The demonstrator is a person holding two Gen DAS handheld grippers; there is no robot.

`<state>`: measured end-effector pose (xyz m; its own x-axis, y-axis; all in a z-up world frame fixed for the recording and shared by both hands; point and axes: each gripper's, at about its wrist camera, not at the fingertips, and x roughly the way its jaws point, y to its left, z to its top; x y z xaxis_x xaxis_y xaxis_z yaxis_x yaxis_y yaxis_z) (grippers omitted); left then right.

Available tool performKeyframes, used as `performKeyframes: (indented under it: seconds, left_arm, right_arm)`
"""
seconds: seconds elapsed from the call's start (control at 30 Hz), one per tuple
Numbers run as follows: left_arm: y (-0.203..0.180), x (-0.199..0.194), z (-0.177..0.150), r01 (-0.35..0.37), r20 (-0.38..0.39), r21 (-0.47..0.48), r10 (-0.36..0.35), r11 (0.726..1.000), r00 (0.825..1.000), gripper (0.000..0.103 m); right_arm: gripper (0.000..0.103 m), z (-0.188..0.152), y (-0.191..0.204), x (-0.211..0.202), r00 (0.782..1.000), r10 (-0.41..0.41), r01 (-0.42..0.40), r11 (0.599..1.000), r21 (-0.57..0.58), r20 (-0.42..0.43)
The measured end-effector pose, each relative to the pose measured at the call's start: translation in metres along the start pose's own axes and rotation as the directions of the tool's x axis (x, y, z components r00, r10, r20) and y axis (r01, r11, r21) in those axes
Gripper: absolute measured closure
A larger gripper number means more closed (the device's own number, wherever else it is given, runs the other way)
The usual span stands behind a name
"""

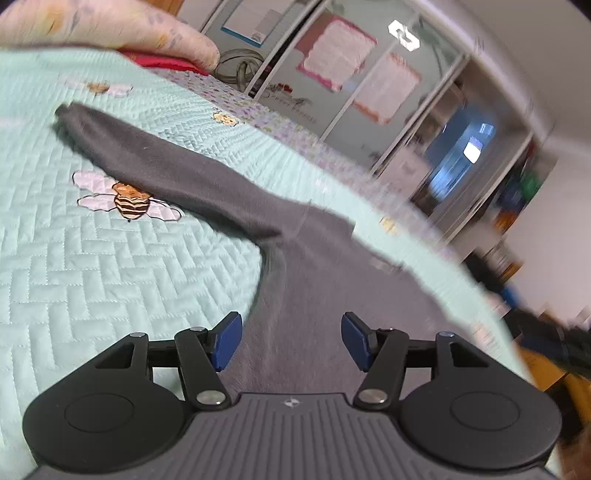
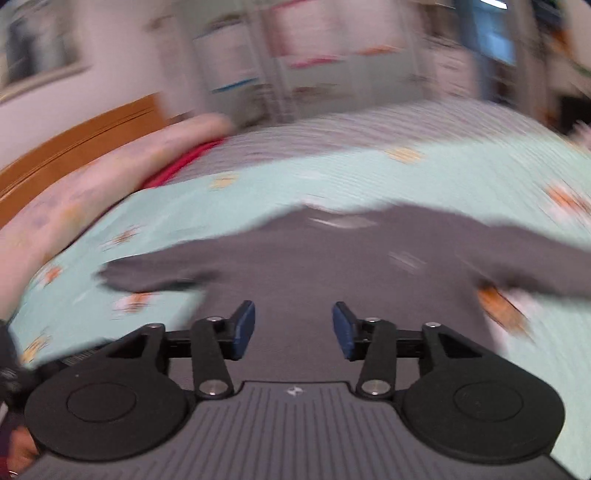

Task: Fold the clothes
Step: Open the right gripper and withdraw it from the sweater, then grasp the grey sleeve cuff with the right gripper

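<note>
Your right view is smeared with blur, so the dark grey long-sleeved knit top (image 2: 332, 258) shows only roughly, spread flat on the mint-green quilted bee-print bedspread (image 1: 110, 258) (one cuff runs out of frame). Your left hand-held gripper (image 1: 291, 341) and right hand-held gripper (image 2: 293, 330) hover above it, tilted downward, jaws apart, holding nothing.

Your sweater (image 2: 332, 258) lies flat on the quilt (image 1: 110, 277), its sleeves spread out to left and right. Behind it, a pillow (image 1: 110, 26) sits at the quilt's far left edge, with cabinet doors (image 1: 369, 85) beyond the bed.
</note>
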<state>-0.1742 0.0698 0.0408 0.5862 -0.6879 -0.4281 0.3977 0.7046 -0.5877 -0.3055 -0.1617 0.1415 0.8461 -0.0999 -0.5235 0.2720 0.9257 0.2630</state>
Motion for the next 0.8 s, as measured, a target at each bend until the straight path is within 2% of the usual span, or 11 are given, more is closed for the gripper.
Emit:
performKeyframes:
  seconds: [0.1, 0.23, 0.3, 0.4, 0.47, 0.57, 0.63, 0.73, 0.8]
  left_arm:
    - [0.028, -0.004, 0.016, 0.061, 0.024, -0.093, -0.059, 0.994, 0.998, 0.040]
    - [0.066, -0.007, 0.028, 0.043, 0.044, -0.186, -0.035, 0.982, 0.998, 0.040]
    - [0.087, -0.006, 0.030, 0.079, 0.048, -0.282, -0.068, 0.956, 0.997, 0.040]
    - [0.107, -0.005, 0.027, 0.168, 0.058, -0.422, -0.159, 0.891, 0.986, 0.040]
    - [0.115, -0.005, 0.028, 0.195, 0.066, -0.479, -0.186, 0.856, 0.980, 0.040]
    - [0.122, -0.005, 0.029, 0.169, 0.060, -0.510, -0.161, 0.844, 0.985, 0.040]
    - [0.129, -0.004, 0.027, 0.137, 0.048, -0.543, -0.133, 0.829, 0.990, 0.039]
    - [0.140, 0.001, 0.025, 0.131, 0.030, -0.595, -0.141, 0.793, 0.990, 0.040]
    - [0.141, 0.002, 0.029, 0.129, 0.027, -0.589, -0.140, 0.798, 0.990, 0.040]
  right_arm:
    - [0.055, 0.043, 0.068, 0.033, 0.994, 0.102, -0.105, 0.989, -0.105, -0.026]
    - [0.054, 0.080, 0.159, 0.085, 0.985, 0.158, -0.170, 0.948, -0.271, -0.064]
    - [0.049, 0.090, 0.199, 0.112, 0.979, 0.185, -0.204, 0.918, -0.341, -0.088]
    - [0.047, 0.098, 0.268, 0.160, 0.968, 0.213, -0.249, 0.853, -0.459, -0.130]
    - [0.047, 0.095, 0.310, 0.193, 0.964, 0.208, -0.266, 0.775, -0.573, -0.167]
    - [0.047, 0.072, 0.362, 0.246, 0.959, 0.180, -0.283, 0.640, -0.714, -0.219]
    - [0.047, 0.056, 0.382, 0.277, 0.950, 0.156, -0.310, 0.596, -0.741, -0.272]
    - [0.047, 0.038, 0.405, 0.319, 0.926, 0.126, -0.364, 0.558, -0.746, -0.357]
    - [0.047, 0.027, 0.416, 0.339, 0.920, 0.100, -0.369, 0.542, -0.755, -0.378]
